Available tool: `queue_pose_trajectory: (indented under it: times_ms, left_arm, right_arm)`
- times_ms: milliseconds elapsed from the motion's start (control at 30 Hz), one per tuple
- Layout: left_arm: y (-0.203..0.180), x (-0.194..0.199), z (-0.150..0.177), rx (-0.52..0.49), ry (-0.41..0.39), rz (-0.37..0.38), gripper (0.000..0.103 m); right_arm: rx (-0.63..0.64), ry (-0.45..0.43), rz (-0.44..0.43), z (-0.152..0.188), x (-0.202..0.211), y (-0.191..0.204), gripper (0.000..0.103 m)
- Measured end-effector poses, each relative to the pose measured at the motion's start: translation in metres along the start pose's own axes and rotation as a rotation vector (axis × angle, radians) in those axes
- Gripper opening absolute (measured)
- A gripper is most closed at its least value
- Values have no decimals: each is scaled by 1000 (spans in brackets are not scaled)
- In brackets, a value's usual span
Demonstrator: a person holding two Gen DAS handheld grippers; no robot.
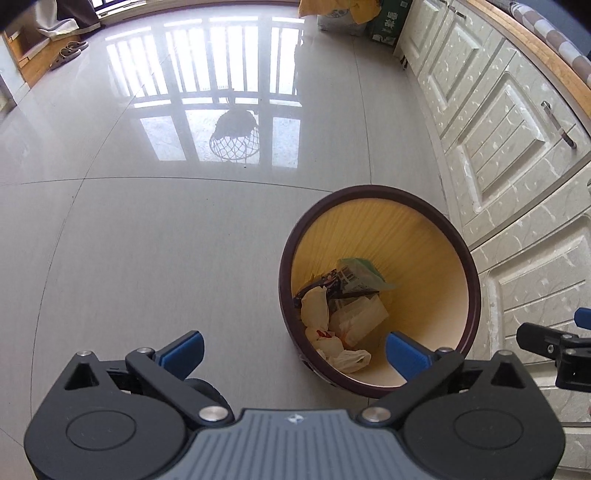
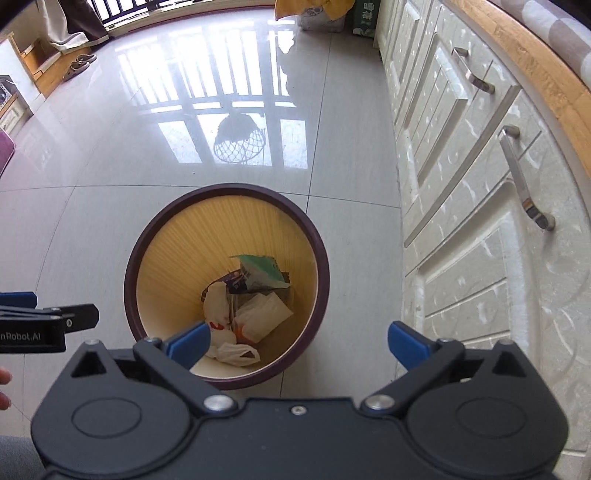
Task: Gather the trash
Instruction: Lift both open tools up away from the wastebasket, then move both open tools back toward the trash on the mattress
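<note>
A round bin [image 1: 380,192] with a dark brown rim and a yellow inside stands on the tiled floor by the cabinets; in the right wrist view the bin [image 2: 225,192] sits centre frame. Inside lies trash [image 1: 343,310]: white plastic bags, a green-and-white wrapper and dark packets, the same trash [image 2: 251,306] seen from above. My left gripper [image 1: 295,350] hangs above the bin's left side, jaws wide, nothing between the blue pads. My right gripper [image 2: 299,343] is above the bin's near right edge, open and empty. Each gripper shows at the edge of the other's view.
Cream cabinet doors [image 2: 461,184] with metal handles run along the right under a wooden counter edge [image 2: 517,74]. Glossy floor tiles [image 1: 147,221] stretch left and far. Boxes and a yellow cloth [image 1: 354,14] stand at the far wall; sandals [image 1: 70,51] lie far left.
</note>
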State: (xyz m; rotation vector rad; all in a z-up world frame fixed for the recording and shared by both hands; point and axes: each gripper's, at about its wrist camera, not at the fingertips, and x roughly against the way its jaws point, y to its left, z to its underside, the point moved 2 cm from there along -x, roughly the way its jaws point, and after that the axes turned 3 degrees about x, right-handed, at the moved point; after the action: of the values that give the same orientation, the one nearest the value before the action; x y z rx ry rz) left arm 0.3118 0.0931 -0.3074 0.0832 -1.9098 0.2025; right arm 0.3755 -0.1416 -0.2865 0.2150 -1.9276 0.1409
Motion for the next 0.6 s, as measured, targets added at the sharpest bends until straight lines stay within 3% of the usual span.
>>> queue_pose_trajectory:
  times_ms: [300, 600]
  left_arm:
    - [-2, 31, 11, -5, -54, 0, 103]
    - [-3, 89, 13, -3, -171, 36, 103]
  right_arm:
    - [-42, -54, 10, 9, 29, -5, 103]
    - [-41, -167, -3, 17, 85, -5, 103]
